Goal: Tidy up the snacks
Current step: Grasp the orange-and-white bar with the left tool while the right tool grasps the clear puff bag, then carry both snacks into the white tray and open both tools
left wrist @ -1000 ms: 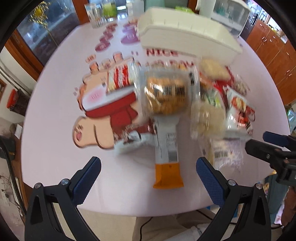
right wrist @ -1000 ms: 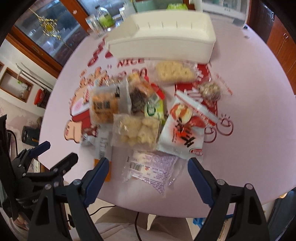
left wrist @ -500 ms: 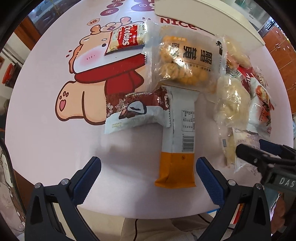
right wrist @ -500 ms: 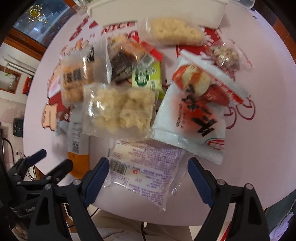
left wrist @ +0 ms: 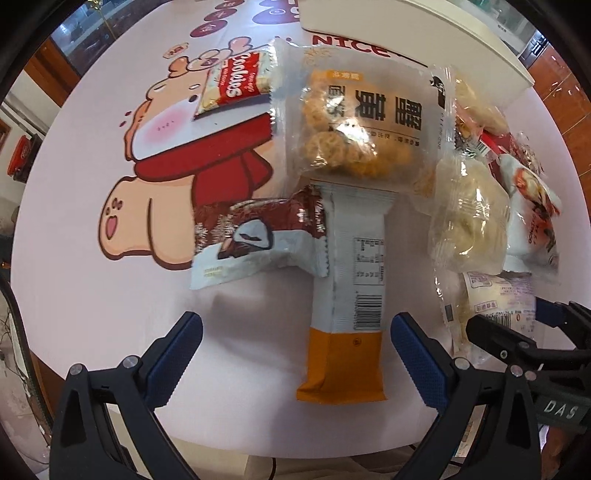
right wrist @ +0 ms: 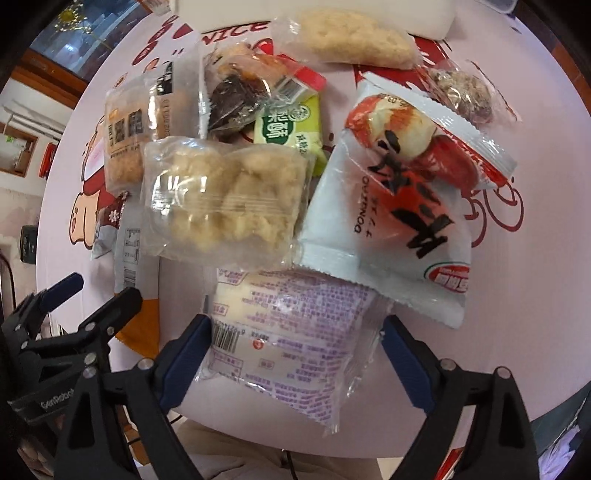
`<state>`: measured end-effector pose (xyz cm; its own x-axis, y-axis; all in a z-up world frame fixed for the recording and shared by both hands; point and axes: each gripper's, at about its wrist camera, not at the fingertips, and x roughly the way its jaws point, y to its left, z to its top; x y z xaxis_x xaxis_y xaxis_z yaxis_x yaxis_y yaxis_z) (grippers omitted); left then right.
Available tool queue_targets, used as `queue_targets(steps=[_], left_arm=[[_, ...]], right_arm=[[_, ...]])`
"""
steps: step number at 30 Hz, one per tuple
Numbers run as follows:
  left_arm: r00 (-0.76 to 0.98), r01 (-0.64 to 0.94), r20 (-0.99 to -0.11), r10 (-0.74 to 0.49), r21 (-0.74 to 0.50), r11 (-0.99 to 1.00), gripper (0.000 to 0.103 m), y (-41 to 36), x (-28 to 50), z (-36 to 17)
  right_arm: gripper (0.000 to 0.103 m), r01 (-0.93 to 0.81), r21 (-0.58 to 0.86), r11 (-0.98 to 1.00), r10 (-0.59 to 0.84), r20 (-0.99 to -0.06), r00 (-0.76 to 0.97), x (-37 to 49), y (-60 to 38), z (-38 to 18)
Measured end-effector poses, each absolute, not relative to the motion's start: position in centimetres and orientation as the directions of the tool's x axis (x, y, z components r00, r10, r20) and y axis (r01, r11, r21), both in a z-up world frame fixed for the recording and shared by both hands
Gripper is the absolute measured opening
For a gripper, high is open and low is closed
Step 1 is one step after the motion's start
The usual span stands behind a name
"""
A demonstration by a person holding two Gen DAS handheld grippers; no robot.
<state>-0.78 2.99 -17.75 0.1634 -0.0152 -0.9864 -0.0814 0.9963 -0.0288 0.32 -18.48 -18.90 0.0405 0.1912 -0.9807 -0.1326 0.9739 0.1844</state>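
Between the right gripper's (right wrist: 295,350) jaws lies one clear packet printed in purple (right wrist: 291,343), flat on the bench (right wrist: 535,258). The jaws are closing on it; the left-hand pad touches the wrapper's edge, the other stands just clear.

Between the left gripper's (left wrist: 295,350) jaws, which stand spread and released, lies one long white packet with an orange end (left wrist: 347,302), touched by neither pad.

Eleven snack packets can be counted in all. Beyond the right jaws lie a clear bag of pale puffs (right wrist: 225,199), a white and red packet (right wrist: 402,214), a green packet (right wrist: 291,125), a dark snack in a clear wrapper (right wrist: 240,96), a small bag of brown clusters (right wrist: 465,92) and a bag of pale crackers (right wrist: 354,40).

Beyond the left jaws a clear bag of golden rounds (left wrist: 358,122) overlaps the long packet's far end, a brown and white packet (left wrist: 258,236) lies against its left side, and a red cookie packet (left wrist: 236,85) lies further off.

One white bin (left wrist: 424,33) stands at the bench's far side, past all the packets; its inside cannot be seen.
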Motion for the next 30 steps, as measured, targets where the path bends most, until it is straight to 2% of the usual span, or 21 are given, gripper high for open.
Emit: queue_targets(steps=[1, 3, 5, 11, 14, 17, 18, 19, 20, 26, 30], left_arm=[[0.164, -0.080, -0.986, -0.015, -0.028, 0.996, 0.101, 2.9, -0.9, -17.7], [0.166, -0.074, -0.986, -0.015, -0.027, 0.997, 0.101, 2.4, -0.6, -17.9], [0.166, -0.069, -0.986, -0.015, -0.026, 0.997, 0.101, 2.0, -0.2, -18.0], [0.161, -0.054, -0.987, 0.009, 0.000, 0.999, 0.101, 0.5, 0.4, -18.7], [0.147, -0.043, -0.989, 0.015, 0.009, 0.999, 0.095, -1.6, 1.0, -19.7], [0.165, -0.029, -0.986, 0.004, -0.001, 1.000, 0.085, -2.7, 0.8, -20.3], [0.173, -0.018, -0.985, 0.002, -0.001, 1.000, 0.074, -3.1, 0.8, -20.1], [0.189, -0.002, -0.982, 0.000, -0.001, 1.000, 0.055, -3.6, 0.9, -19.8], [0.201, 0.010, -0.980, -0.001, 0.001, 1.000, 0.039, -4.0, 1.0, -19.4], [0.200, 0.015, -0.980, -0.007, -0.004, 1.000, 0.032, -4.6, 1.0, -18.8], [0.244, 0.035, -0.970, -0.011, -0.003, 0.999, 0.029, -4.4, 0.4, -15.9]], right_arm=[[0.080, -0.148, 0.183, 0.972, 0.192, -0.980, 0.048, 0.1, -18.3, -18.8], [0.062, -0.158, 0.191, 0.969, 0.202, -0.978, 0.055, -0.3, -18.4, -18.6], [0.058, -0.151, 0.203, 0.968, 0.213, -0.975, 0.055, -0.3, -18.7, -18.5], [0.056, -0.105, 0.206, 0.973, 0.215, -0.974, 0.077, -0.1, -20.9, -17.9], [0.055, -0.100, 0.204, 0.974, 0.213, -0.973, 0.088, -0.2, -21.5, -17.7], [0.055, -0.093, 0.215, 0.972, 0.224, -0.970, 0.097, -0.2, -22.5, -17.2], [0.055, -0.092, 0.217, 0.972, 0.226, -0.969, 0.100, 0.3, -22.6, -16.9], [0.055, -0.091, 0.219, 0.971, 0.228, -0.968, 0.105, 0.3, -22.8, -16.7], [0.055, -0.091, 0.224, 0.970, 0.233, -0.966, 0.111, 0.3, -23.0, -16.4], [0.054, -0.091, 0.258, 0.962, 0.269, -0.952, 0.148, 0.2, -24.1, -14.4], [0.054, -0.103, 0.277, 0.955, 0.292, -0.938, 0.186, 0.3, -23.8, -12.7]])
